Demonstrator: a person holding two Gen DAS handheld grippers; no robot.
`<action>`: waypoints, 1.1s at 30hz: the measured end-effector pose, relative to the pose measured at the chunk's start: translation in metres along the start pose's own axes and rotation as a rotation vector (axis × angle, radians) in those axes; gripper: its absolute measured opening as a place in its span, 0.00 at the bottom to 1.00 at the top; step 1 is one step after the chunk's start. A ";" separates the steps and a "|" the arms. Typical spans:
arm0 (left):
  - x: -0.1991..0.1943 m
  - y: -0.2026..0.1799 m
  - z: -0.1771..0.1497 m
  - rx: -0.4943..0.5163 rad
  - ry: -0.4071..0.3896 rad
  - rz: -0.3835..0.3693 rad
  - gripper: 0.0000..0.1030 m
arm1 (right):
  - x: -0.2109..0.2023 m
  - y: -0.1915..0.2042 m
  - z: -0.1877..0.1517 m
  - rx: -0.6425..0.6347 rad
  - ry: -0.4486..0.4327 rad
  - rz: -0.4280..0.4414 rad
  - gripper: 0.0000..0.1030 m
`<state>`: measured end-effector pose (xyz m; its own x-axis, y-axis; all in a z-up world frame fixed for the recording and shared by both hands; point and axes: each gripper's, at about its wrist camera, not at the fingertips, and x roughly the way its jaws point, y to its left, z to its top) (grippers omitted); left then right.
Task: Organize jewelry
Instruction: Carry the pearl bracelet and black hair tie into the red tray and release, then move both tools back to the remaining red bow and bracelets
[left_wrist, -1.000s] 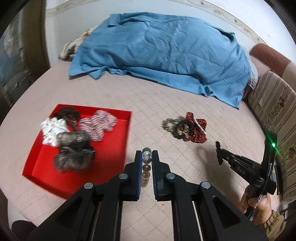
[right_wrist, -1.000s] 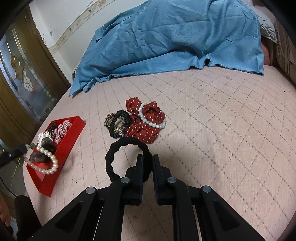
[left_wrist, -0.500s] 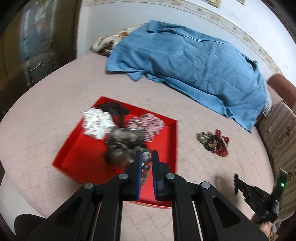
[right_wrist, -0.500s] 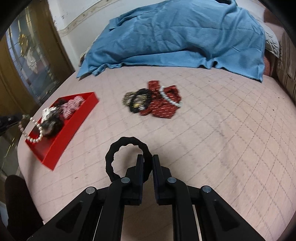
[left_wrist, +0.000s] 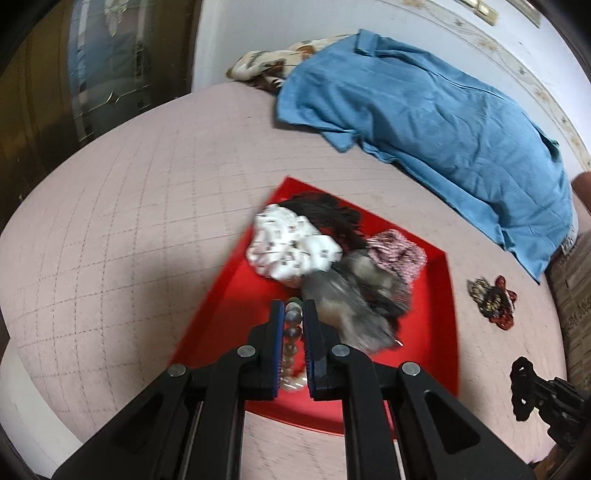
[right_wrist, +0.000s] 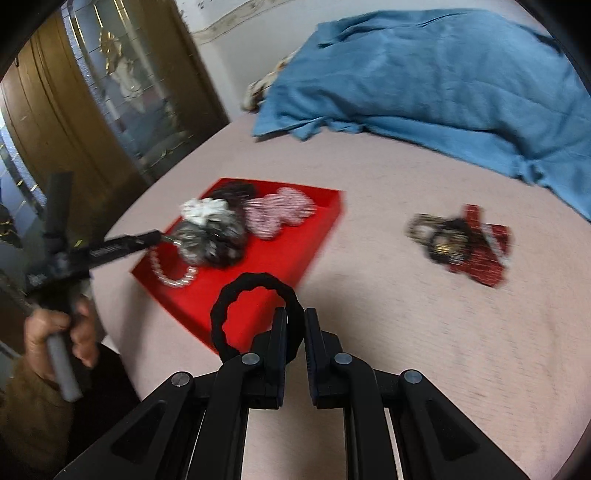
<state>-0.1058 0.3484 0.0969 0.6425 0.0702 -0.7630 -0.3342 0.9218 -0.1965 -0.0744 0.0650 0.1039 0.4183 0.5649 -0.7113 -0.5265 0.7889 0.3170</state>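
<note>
Left hand-held gripper (left_wrist: 293, 321) hanging over red tray (left_wrist: 439, 332), jaws nearly closed, pinching pearl bracelet (left_wrist: 291, 334); bracelet's loop dangling down onto tray floor. Tray sitting on pink quilted bed (left_wrist: 129, 221), holding white, black, pink and grey scrunchies (left_wrist: 291, 247) piled together. Right hand-held gripper (right_wrist: 294, 334) clamping black hair tie (right_wrist: 255, 314), hovering just beside tray's near corner. More accessories (right_wrist: 461, 243) lying loose on bed, well apart from tray. Blue cloth (right_wrist: 443, 66) lying behind.

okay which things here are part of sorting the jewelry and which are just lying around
Job: red tray; pearl bracelet in left gripper; black hair tie in right gripper; loose accessory pile.
Lying about: blue cloth; floral fabric.
</note>
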 end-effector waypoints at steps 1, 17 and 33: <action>0.003 0.007 0.000 -0.010 0.000 -0.004 0.09 | 0.009 0.009 0.006 0.005 0.017 0.026 0.10; 0.019 0.050 0.005 -0.105 -0.053 -0.077 0.09 | 0.130 0.111 0.026 -0.195 0.219 0.028 0.10; 0.000 0.039 -0.001 -0.084 -0.137 -0.054 0.55 | 0.098 0.111 0.023 -0.201 0.144 0.030 0.44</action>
<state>-0.1194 0.3835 0.0882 0.7475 0.0783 -0.6597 -0.3494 0.8910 -0.2901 -0.0754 0.2139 0.0835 0.2979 0.5356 -0.7901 -0.6800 0.7000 0.2181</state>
